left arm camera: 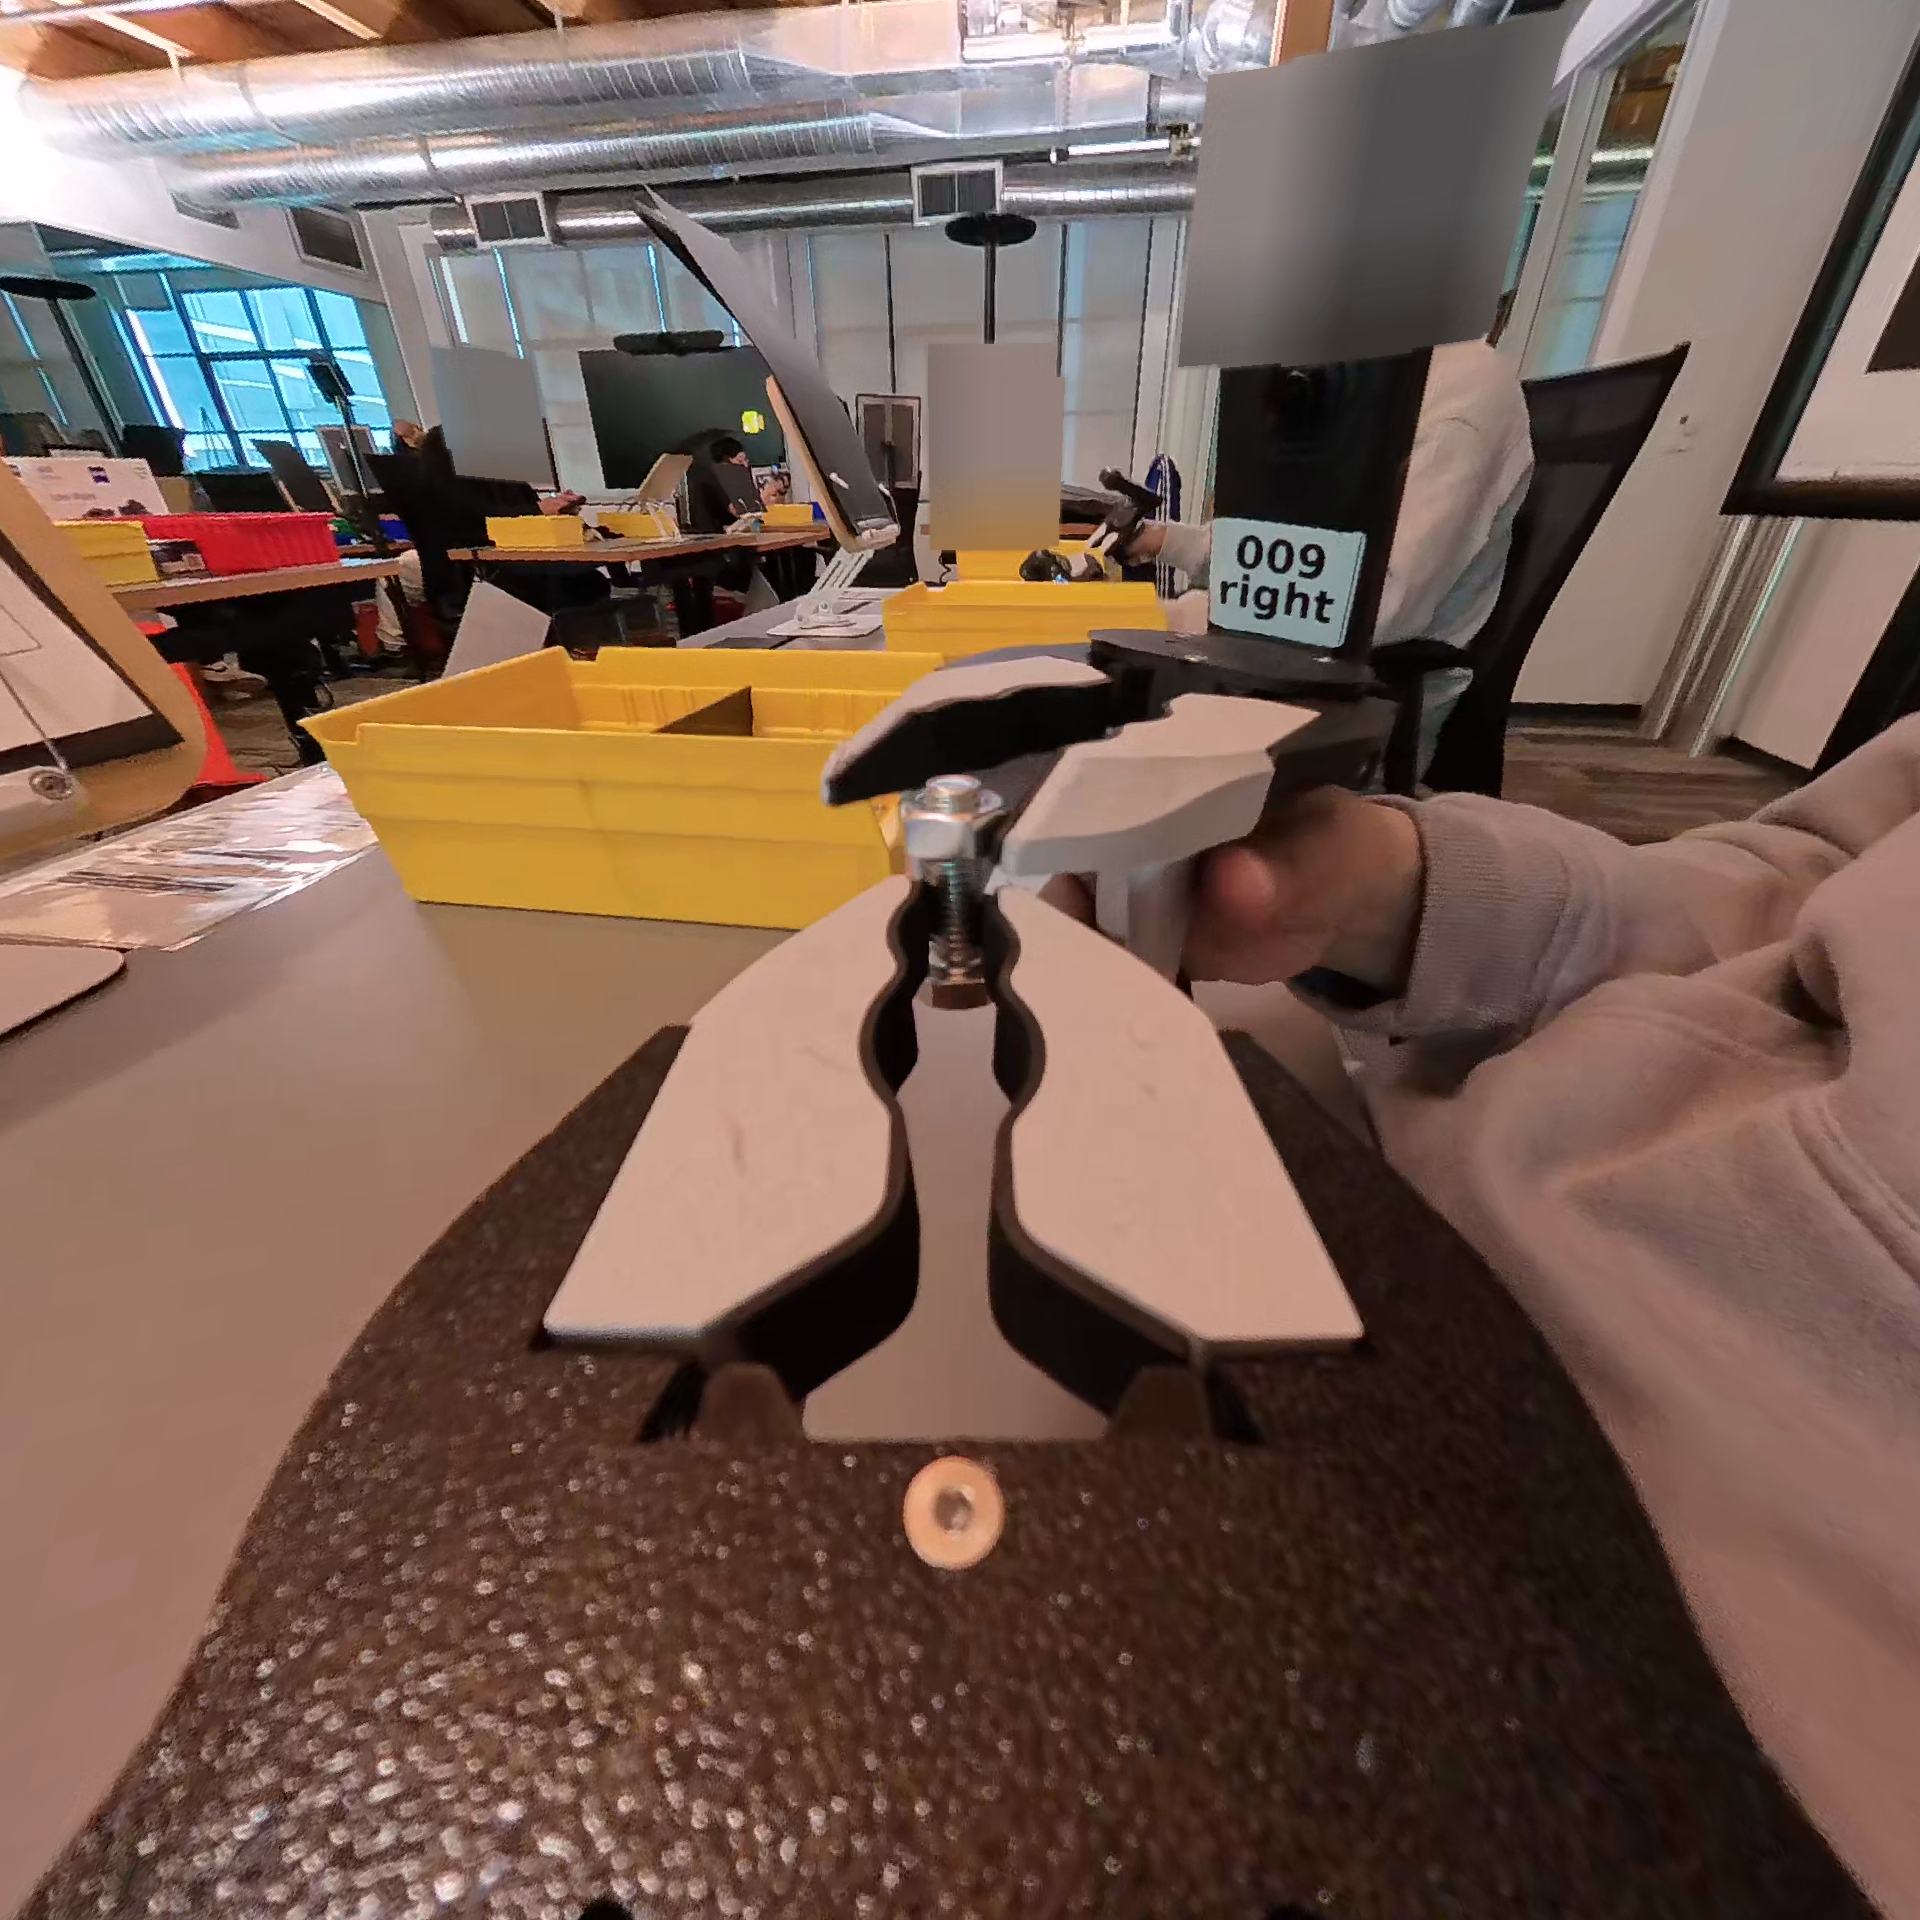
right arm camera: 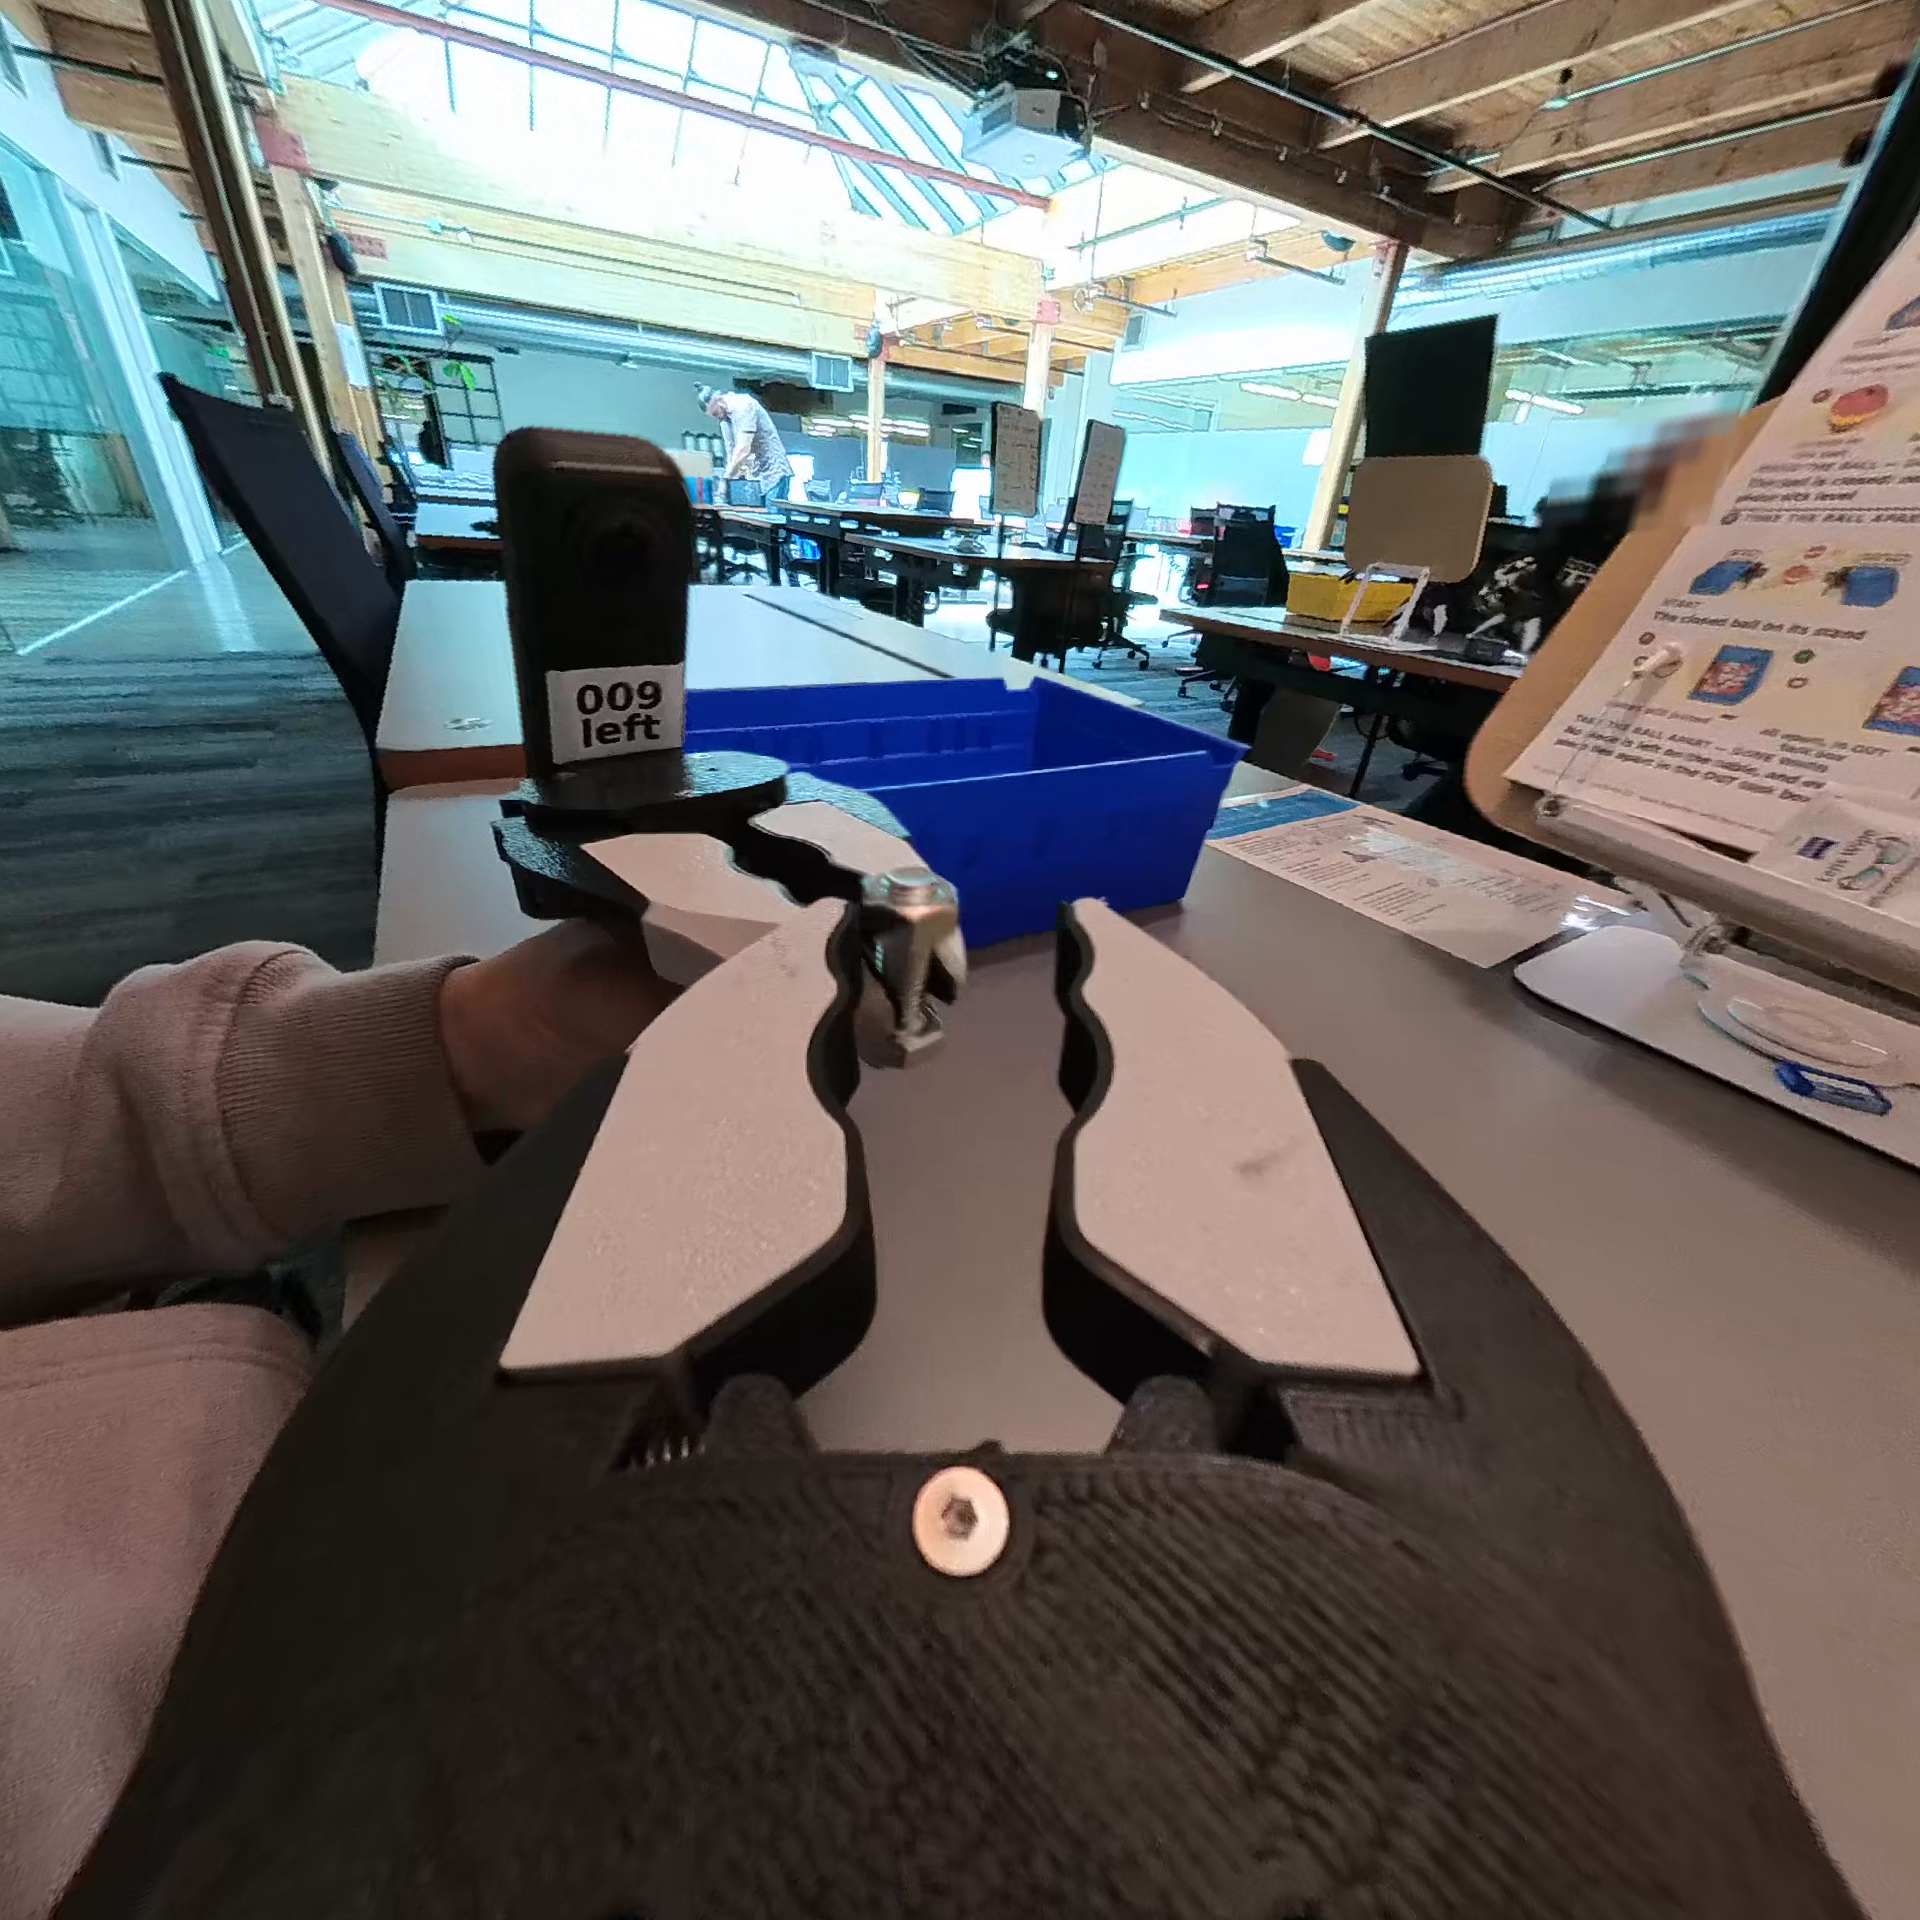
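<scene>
My left gripper [left arm camera: 951, 909] is shut on the threaded shank of a silver bolt [left arm camera: 945, 925], which it holds upright above the grey table [left arm camera: 312, 1091]. A silver hex nut [left arm camera: 948, 821] sits at the bolt's top end. My right gripper [left arm camera: 925, 821] reaches in from the right at nut height, with its fingers on either side of the nut. In the right wrist view the nut [right arm camera: 909, 904] and bolt [right arm camera: 904, 997] stand close against my left finger [right arm camera: 748, 1039]. My right finger [right arm camera: 1164, 1091] is well clear, so the right gripper [right arm camera: 956, 920] is open. The left gripper [right arm camera: 904, 956] enters from the left.
A yellow divided bin [left arm camera: 582, 790] stands behind the bolt in the left wrist view. A blue bin [right arm camera: 1039, 821] stands behind it in the right wrist view. An instruction board on a stand [right arm camera: 1714, 675] and printed sheets [right arm camera: 1382, 873] lie at the right. Chairs and other desks are beyond. My two grippers' fingertips are within a few centimetres of each other.
</scene>
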The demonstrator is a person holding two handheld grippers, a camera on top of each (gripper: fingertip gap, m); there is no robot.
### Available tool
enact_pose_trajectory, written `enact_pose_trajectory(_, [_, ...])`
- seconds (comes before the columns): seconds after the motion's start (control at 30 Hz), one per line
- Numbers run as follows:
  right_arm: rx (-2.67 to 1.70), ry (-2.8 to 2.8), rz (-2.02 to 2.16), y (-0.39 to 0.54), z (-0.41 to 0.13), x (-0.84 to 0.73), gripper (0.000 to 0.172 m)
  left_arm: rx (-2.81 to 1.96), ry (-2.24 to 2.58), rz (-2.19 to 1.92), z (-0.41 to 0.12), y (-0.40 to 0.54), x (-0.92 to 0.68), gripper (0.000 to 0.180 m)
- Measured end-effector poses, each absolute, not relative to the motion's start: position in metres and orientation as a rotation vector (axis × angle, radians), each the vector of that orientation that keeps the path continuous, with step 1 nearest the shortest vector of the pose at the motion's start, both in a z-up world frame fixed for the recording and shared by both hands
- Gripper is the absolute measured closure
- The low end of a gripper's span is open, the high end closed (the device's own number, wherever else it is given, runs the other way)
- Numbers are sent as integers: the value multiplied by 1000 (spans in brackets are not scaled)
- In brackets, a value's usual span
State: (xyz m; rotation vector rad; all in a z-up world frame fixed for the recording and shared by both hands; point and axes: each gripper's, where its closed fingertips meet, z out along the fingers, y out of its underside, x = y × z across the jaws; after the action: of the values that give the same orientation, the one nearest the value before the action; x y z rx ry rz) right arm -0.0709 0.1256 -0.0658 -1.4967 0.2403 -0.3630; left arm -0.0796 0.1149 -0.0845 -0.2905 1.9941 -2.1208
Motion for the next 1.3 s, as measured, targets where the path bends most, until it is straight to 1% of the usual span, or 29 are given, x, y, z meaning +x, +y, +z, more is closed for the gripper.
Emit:
enact_pose_trajectory(0.07, [-1472,329,-445,106,-57,-55,136,-285,1951,-2165,-76,121,-81,172])
enact_pose_trajectory(0.13, [-1428,376,-509,86,-46,-44,135,-310,1960,-2125,-74,124,-80,172])
enact_pose_trajectory(0.27, [-1420,228,-386,100,-27,-76,131,-335,1992,-2067,-69,112,-79,172])
enact_pose_trajectory(0.47, [-1413,277,-394,110,-36,-78,139,-331,1912,-2094,-56,96,-80,172])
enact_pose_trajectory(0.6, [-1412,285,-388,109,-40,-76,146,-352,1914,-2093,-61,93,-78,172])
enact_pose_trajectory(0.77, [-1408,269,-389,110,-40,-74,146,-351,1921,-2109,-62,88,-80,172])
enact_pose_trajectory(0.8, [-1409,266,-392,109,-40,-73,145,-358,1918,-2106,-61,88,-79,172])
enact_pose_trajectory(0.9, [-1374,312,-374,95,-34,-64,133,-390,1876,-2126,-55,95,-77,172])
enact_pose_trajectory(0.93, [-1353,381,-422,83,-33,-53,151,-383,1859,-2143,-52,98,-78,172])
enact_pose_trajectory(1.0, [-1333,429,-504,67,-30,-41,144,-377,1857,-2109,-49,104,-78,172])
enact_pose_trajectory(1.1, [-1367,293,-401,83,-24,-65,135,-331,1900,-1992,-53,106,-81,172])
enact_pose_trajectory(1.3, [-1328,241,-321,114,-16,-86,134,-341,1883,-1997,-49,105,-85,172])
